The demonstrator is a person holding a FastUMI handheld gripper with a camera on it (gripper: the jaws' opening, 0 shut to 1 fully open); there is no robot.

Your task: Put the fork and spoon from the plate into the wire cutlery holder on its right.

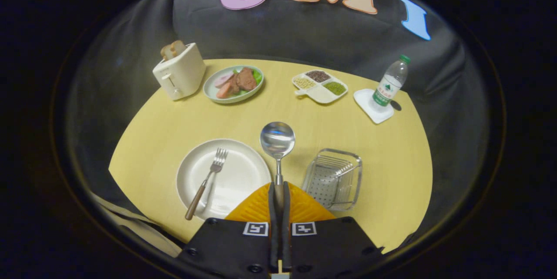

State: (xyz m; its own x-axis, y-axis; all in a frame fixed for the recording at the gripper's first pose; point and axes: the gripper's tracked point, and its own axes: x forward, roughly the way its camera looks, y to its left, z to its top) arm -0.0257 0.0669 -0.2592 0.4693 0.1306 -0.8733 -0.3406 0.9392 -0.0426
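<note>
Gripper [279, 192]: your fingers clamp the spoon [277, 144] handle, bowl raised ahead.
Plate [243, 181]: 1 fork [208, 181] lying in it.
Wire cutlery holder [334, 179]: right of plate.

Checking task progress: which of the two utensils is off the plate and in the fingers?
The spoon. The fingers are shut on its handle, bowl pointing ahead between plate and wire holder. The wooden-handled fork lies on the plate.

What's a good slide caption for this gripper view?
Gripper shut on the spoon, held between the plate with the fork and the wire cutlery holder.
</note>
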